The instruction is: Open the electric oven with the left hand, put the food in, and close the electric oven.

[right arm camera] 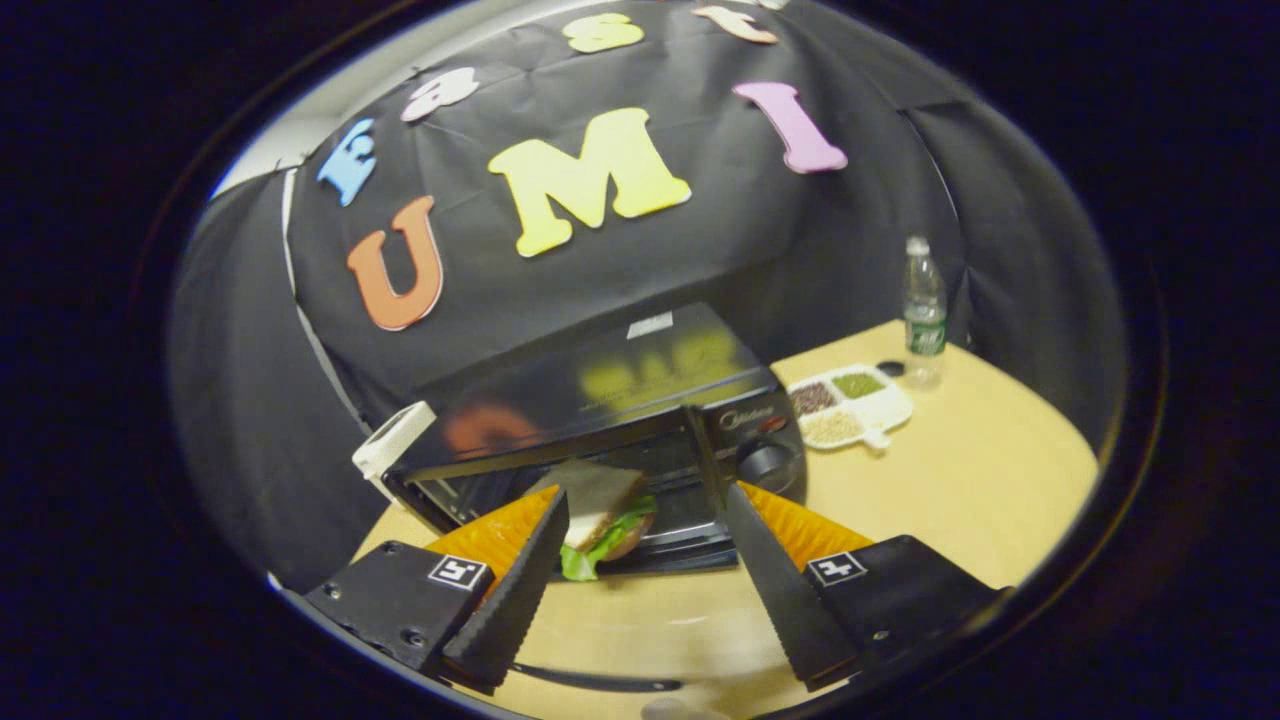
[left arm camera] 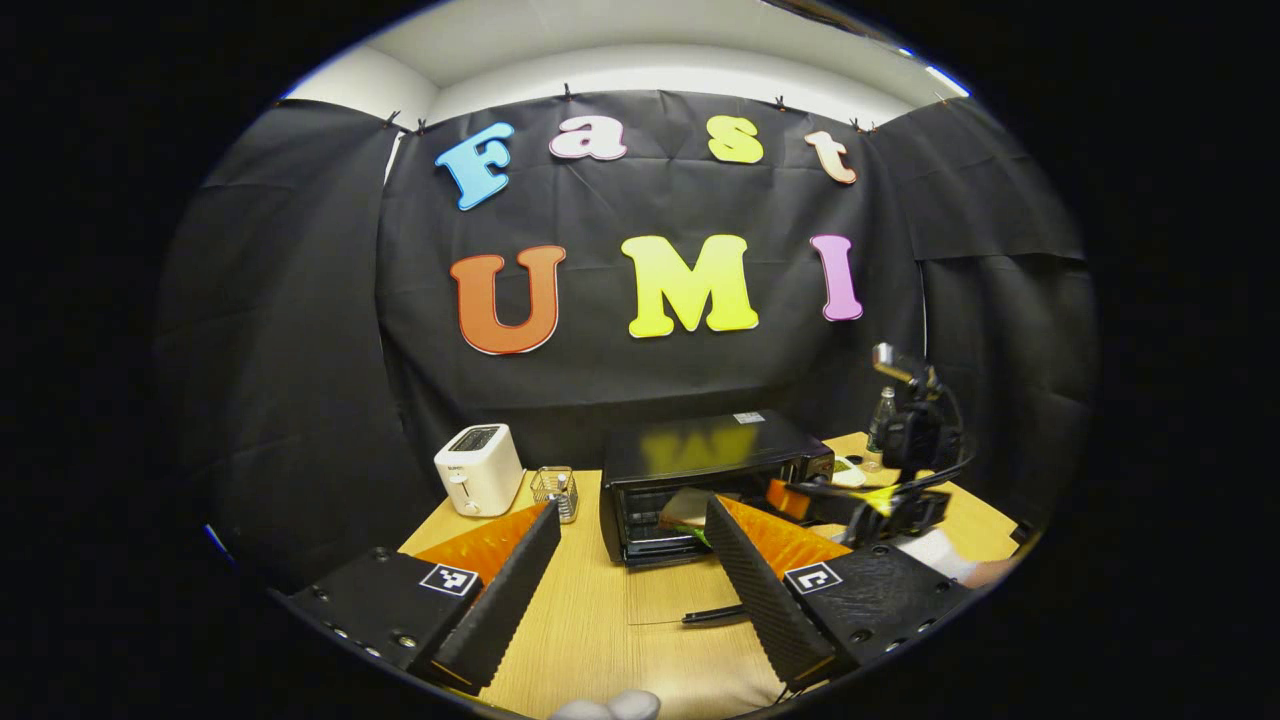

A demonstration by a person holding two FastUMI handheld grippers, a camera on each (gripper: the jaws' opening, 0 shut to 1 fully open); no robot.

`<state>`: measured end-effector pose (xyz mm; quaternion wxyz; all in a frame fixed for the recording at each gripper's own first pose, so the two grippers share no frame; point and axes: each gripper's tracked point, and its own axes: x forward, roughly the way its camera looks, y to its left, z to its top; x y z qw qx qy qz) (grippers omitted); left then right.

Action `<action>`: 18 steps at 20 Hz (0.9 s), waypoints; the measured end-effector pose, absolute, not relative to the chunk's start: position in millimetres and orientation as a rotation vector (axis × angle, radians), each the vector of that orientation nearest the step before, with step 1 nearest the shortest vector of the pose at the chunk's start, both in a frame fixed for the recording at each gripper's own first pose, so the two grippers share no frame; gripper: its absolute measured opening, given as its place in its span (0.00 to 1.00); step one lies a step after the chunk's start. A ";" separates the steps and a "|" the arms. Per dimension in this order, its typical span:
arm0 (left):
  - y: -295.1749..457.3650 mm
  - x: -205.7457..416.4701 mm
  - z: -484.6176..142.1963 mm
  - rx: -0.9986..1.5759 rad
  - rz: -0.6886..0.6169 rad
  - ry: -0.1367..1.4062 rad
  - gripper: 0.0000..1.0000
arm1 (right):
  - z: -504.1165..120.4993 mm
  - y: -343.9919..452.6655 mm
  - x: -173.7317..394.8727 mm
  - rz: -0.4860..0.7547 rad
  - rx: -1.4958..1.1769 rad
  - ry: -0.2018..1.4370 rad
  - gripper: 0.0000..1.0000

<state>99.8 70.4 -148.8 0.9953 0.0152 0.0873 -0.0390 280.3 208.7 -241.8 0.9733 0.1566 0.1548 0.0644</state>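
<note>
The oven [right arm camera: 610, 420] sits at the back middle of the table [right arm camera: 980, 500] with its door [left arm camera: 670, 610] dropped flat toward the camera, so the mouth is open for loading. The sandwich [right arm camera: 600, 515], bread on top with lettuce hanging out below, rests at the front edge of the oven's mouth, partly over the lowered door; it looks just inside, though how deep I cannot tell. The right gripper [right arm camera: 640, 580] faces that mouth with its fingers spread wide and nothing between them, empty, which fits food already let go. In the left gripper view that same tool shows at the oven's right front, low and level with the opening. The left gripper [left arm camera: 630, 590] hangs back above the door, fingers parted and holding nothing, placed where it can catch the door's handle [left arm camera: 715, 613] for closing. My guess: loading is nearly done, closing is left. Toaster [left arm camera: 480, 468], wire basket [left arm camera: 555, 490], tray of grains [right arm camera: 850, 405] and bottle [right arm camera: 924, 310] stand well aside, out of the door's swing
</note>
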 end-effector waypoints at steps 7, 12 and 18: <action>63.3 87.7 -167.4 0.048 -0.065 0.193 0.95 | -155.8 134.9 198.8 0.089 0.078 0.174 0.96; 42.0 80.6 -207.8 0.021 -0.067 0.272 0.95 | -112.4 96.8 151.6 0.085 0.083 0.119 0.97; 8.5 79.2 -281.7 -0.037 -0.052 0.418 0.96 | -77.7 51.8 118.2 0.075 0.047 0.065 0.97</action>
